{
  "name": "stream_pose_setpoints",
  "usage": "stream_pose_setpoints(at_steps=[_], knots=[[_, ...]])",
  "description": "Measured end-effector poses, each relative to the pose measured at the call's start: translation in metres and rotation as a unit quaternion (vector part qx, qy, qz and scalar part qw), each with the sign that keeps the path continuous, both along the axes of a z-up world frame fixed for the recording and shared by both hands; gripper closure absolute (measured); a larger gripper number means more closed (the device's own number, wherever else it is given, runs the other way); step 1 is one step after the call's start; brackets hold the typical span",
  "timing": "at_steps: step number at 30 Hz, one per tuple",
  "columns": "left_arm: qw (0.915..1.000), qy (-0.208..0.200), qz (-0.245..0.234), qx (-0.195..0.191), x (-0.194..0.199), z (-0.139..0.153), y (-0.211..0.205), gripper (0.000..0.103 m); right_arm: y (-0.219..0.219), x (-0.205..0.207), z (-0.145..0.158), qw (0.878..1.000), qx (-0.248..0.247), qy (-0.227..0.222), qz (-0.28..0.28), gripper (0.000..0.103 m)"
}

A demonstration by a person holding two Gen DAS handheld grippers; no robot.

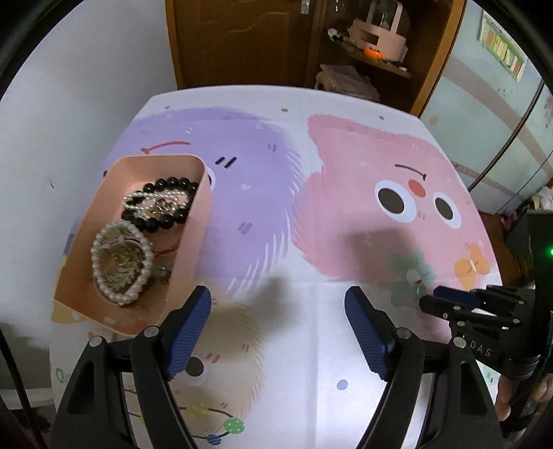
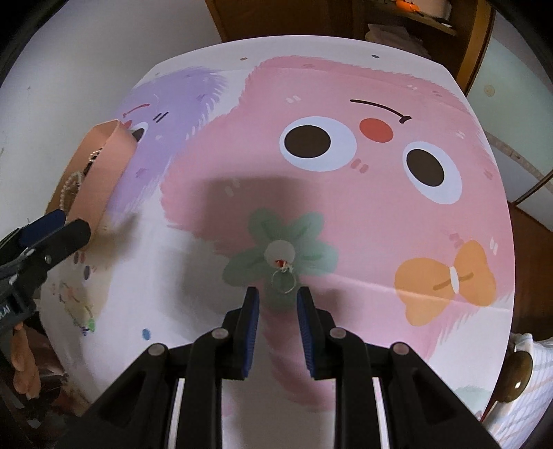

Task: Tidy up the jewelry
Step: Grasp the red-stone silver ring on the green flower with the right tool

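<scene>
A small silver ring with a red-and-white charm lies on the green flower print of the table mat; it also shows in the left wrist view. My right gripper is open, its fingertips just short of the ring on either side; it shows from the side in the left wrist view. A pink tray at the left holds a black bead bracelet, pearl bracelets and other pieces. My left gripper is open and empty beside the tray's near right corner.
The cartoon-print mat covers a small table against a white wall. A wooden cabinet with a pink organizer stands behind. The tray sits at the table's left edge.
</scene>
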State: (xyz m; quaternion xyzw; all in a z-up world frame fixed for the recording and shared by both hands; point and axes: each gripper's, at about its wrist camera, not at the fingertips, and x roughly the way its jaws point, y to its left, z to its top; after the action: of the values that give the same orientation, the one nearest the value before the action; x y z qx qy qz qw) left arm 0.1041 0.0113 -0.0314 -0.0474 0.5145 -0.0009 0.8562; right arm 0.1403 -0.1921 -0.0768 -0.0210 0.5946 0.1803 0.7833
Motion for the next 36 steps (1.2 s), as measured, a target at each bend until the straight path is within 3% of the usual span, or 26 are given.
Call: stream_pose_setpoints(at_steps=[9,18,22,36], knots=[[0.9998,0.018,-0.007,0.005,0.009,-0.017,-0.007,0.025,0.005,0.01,-0.005,1.0,0.003,-0.011,0.009,0.08],[0.9995,0.025,-0.016,0.007,0.01,-0.022,-0.012,0.025,0.016,0.004,-0.005,0.998,-0.036,-0.041,0.042,0.081],[0.9995,0.024,-0.018,0.008,0.01,-0.022,-0.013,0.025,0.021,0.003,-0.005,0.996,-0.056,-0.054,0.052,0.088],[0.9998,0.011,-0.013,0.008,0.006,-0.013,-0.006,0.025,0.026,0.0,0.007,0.996,-0.044,-0.056,0.06,0.088]])
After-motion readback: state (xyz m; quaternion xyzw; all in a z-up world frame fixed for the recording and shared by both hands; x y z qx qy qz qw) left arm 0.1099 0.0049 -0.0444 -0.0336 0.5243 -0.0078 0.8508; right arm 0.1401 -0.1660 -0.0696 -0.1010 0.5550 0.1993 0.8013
